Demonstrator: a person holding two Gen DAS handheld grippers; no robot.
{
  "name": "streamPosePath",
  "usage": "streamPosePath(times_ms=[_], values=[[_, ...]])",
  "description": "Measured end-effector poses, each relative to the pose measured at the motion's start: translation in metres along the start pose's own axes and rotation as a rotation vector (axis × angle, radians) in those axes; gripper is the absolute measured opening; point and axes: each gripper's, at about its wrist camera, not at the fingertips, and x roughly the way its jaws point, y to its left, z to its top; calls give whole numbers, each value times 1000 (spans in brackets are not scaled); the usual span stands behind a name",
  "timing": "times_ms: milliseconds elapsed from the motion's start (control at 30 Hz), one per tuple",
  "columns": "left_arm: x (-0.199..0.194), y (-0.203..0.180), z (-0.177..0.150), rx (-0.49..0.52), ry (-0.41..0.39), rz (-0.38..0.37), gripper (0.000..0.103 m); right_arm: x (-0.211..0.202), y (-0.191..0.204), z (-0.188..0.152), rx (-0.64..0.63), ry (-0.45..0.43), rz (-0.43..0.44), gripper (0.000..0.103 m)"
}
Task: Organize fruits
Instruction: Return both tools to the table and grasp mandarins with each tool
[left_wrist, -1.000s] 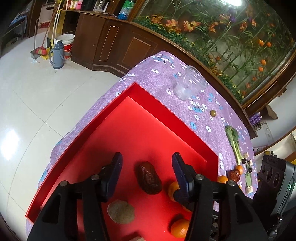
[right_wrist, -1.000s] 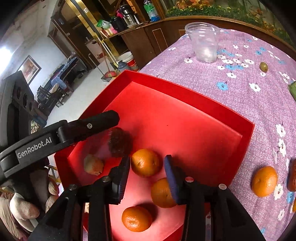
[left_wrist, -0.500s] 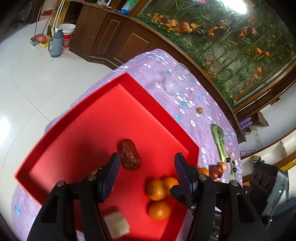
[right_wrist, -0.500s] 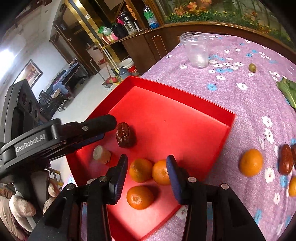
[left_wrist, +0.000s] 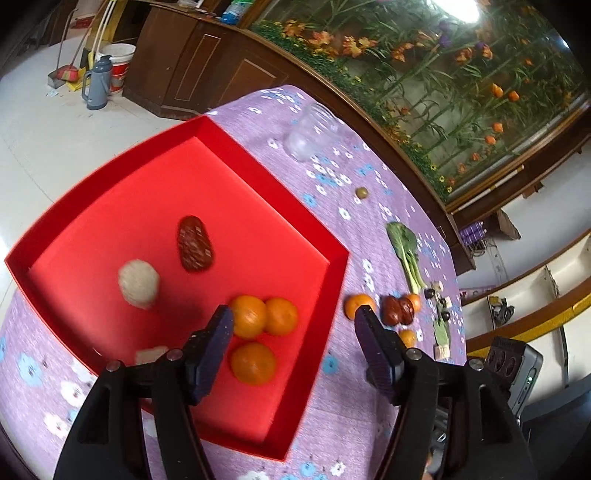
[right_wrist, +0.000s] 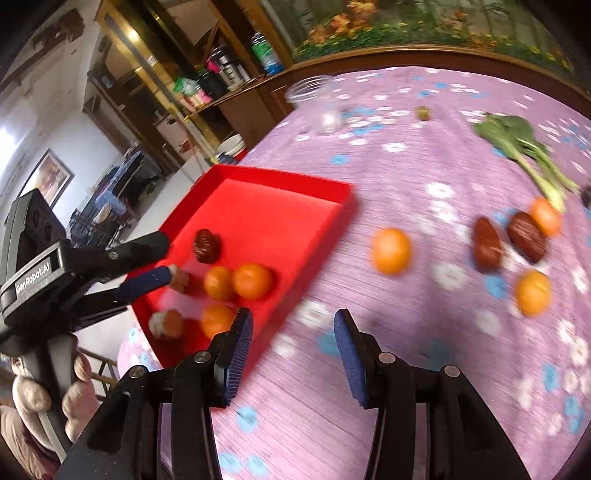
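The red tray sits ahead-left of my right fingers, gathering three oranges; both pairs of fingers spread empty; a loose orange waits on the tabletop just ahead.

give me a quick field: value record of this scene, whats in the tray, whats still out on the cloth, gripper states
tray: red tray on the purple flowered tablecloth
in tray: three oranges, one dark red date, one pale round fruit, one more pale piece at the near edge
on cloth: nearest orange, two dates, two more oranges, a leafy green, a small olive-green fruit, a clear cup
left gripper: open, empty, over the tray's near corner
right gripper: open, empty, over the cloth by the tray's edge
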Motion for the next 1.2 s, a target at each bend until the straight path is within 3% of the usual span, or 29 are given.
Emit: streamPosePath(times_ms=[300, 433, 733, 900, 1067, 1200], values=[[15, -55, -23, 114, 28, -6, 71, -66, -96, -28, 176, -84, -76, 53], [26, -77, -34, 178, 49, -5, 71, -81, -120, -34, 218, -110, -93, 53], [77, -112, -40, 307, 96, 34, 71, -76, -136, -29, 215, -137, -107, 53], [118, -121, -33, 383, 122, 107, 70, -62, -135, -15, 197, -146, -123, 53], [146, -126, -30, 443, 145, 157, 57, -47, -134, -3, 166, -145, -146, 53], [160, -125, -28, 466, 141, 203, 55, -34, -131, 2, 128, -131, -167, 53]])
